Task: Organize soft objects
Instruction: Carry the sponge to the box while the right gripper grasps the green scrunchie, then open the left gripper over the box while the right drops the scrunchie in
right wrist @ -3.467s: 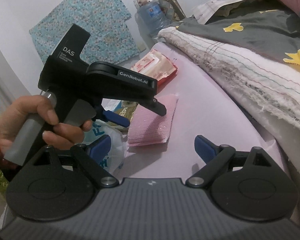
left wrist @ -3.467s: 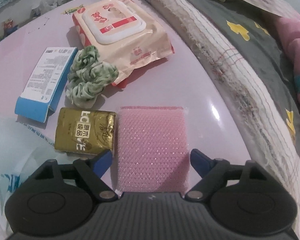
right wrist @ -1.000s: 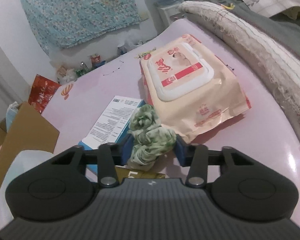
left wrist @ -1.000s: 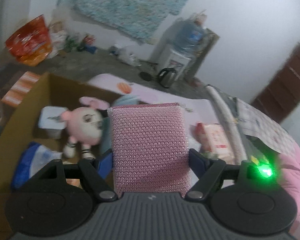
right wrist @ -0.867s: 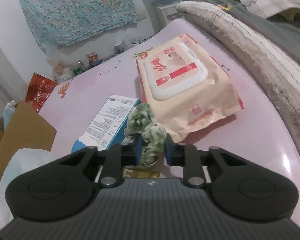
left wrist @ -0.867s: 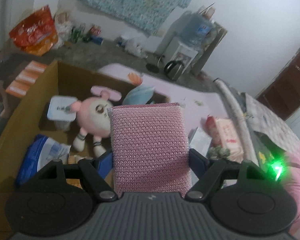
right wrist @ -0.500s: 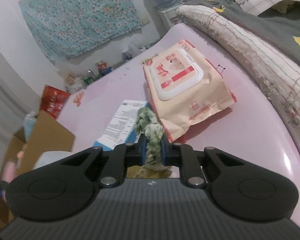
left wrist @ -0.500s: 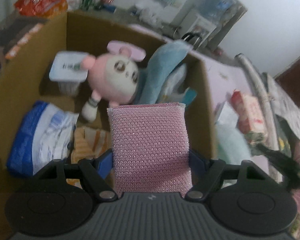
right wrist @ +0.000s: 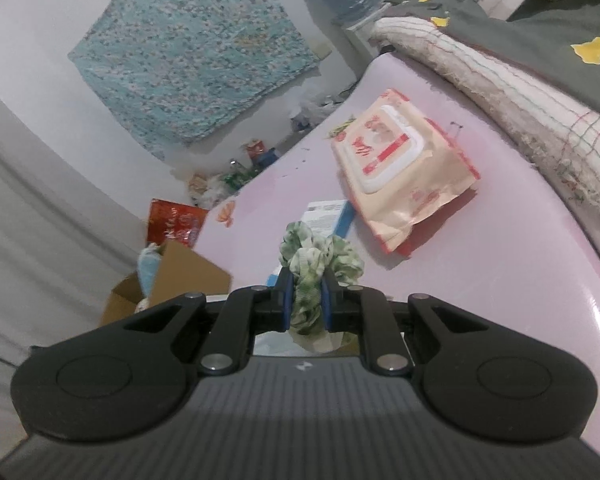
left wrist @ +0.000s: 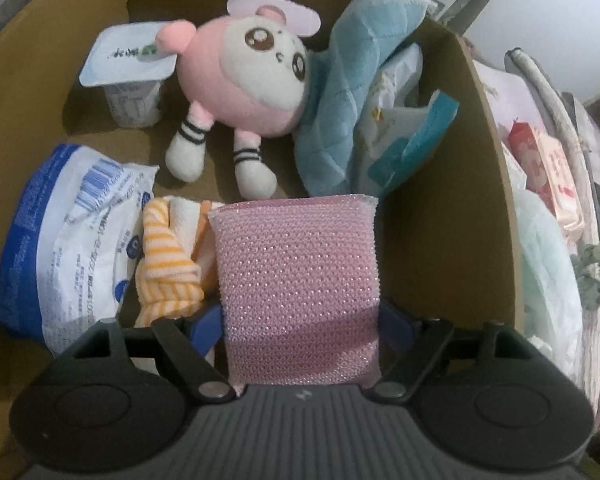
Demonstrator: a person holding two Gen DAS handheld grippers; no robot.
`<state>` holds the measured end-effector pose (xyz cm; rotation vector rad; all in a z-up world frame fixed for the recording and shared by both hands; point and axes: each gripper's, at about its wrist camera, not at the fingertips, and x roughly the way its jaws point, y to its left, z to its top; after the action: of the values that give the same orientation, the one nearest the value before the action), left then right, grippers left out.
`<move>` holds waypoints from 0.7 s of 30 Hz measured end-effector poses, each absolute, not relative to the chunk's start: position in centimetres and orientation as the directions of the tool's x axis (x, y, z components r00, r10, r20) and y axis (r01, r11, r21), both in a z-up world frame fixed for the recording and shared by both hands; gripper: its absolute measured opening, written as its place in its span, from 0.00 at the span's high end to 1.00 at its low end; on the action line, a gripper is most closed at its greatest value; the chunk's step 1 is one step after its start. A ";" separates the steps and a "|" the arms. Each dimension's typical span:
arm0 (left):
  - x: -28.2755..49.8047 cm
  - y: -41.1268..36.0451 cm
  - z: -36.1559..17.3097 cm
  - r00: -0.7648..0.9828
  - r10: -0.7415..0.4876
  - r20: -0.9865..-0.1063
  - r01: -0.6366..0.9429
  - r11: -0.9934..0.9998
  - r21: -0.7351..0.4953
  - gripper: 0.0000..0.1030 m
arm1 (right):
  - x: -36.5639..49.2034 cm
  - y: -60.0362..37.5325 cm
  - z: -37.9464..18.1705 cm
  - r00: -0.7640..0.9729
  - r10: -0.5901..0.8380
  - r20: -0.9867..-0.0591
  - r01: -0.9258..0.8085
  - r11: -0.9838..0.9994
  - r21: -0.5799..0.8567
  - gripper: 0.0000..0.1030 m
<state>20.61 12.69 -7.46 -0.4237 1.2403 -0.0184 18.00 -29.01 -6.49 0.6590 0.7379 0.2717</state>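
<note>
Left gripper (left wrist: pixel 300 320), jaws just eased apart yet gripping the pink sponge (left wrist: pixel 296 276) above the cardboard box (left wrist: pixel 488 184): release over the striped cloth (left wrist: pixel 168 264). Right gripper (right wrist: pixel 305 304), jaws clenched on the green scrunchie (right wrist: pixel 320 260).

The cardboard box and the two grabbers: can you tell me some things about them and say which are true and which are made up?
1. The left gripper has a pink sponge between its fingers over the cardboard box. True.
2. The box has nothing in it. False: a pink plush toy, a blue cloth and a striped sock lie inside.
3. The right gripper is shut on a green scrunchie. True.
4. The wet wipes pack is inside the box. False: it lies on the pink tabletop.
5. The yogurt cup is in the right gripper. False: it stands in the box beside the plush toy.
</note>
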 end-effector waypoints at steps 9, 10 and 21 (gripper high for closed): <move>20.1 12.7 -7.6 0.295 -0.232 -0.927 -0.190 0.937 -0.294 0.16 | 16.8 -23.5 -1.6 0.654 0.607 -0.451 -0.183 0.706 0.684 0.88; 19.7 12.8 -7.5 0.298 -0.237 -0.925 -0.190 0.934 -0.301 0.15 | 16.8 -22.5 -1.2 0.638 0.629 -0.444 -0.204 0.694 0.690 0.88; 16.3 15.9 -4.5 0.409 -0.234 -0.882 -0.207 0.918 -0.339 0.13 | 17.5 -11.5 1.8 0.448 0.779 -0.439 -0.361 0.606 0.709 0.88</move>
<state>16.28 15.94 -4.51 -0.4321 1.1598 -0.0177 17.52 -11.52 1.77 0.5753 0.8330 0.7553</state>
